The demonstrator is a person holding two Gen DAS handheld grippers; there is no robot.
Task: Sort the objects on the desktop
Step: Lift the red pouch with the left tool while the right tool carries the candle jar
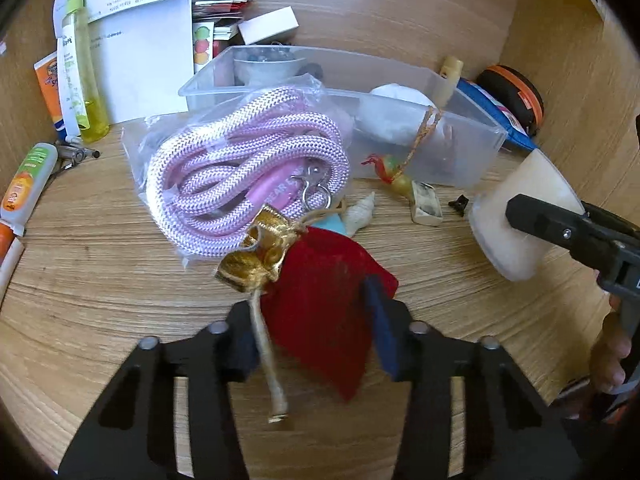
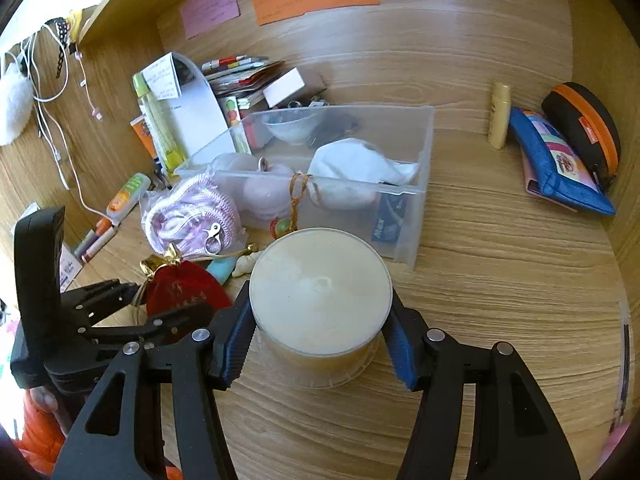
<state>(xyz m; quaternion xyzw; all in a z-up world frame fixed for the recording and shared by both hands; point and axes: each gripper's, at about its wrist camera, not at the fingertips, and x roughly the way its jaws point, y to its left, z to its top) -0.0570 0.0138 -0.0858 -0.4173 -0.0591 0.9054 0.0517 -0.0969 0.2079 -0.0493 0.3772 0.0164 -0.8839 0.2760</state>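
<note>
Left wrist: the left gripper (image 1: 308, 336) clamps the red pouch (image 1: 324, 300) on the desk (image 1: 120, 280), beside the pink rope (image 1: 240, 168).

Right wrist: the right gripper (image 2: 320, 340) grips a clear tub (image 2: 320, 296) before the bin (image 2: 416, 184).

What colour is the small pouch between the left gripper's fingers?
The pouch is dark red with a gold top; it shows best in the left wrist view.

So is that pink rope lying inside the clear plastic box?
No, the bagged pink rope lies on the desk, leaning against the clear box.
</note>
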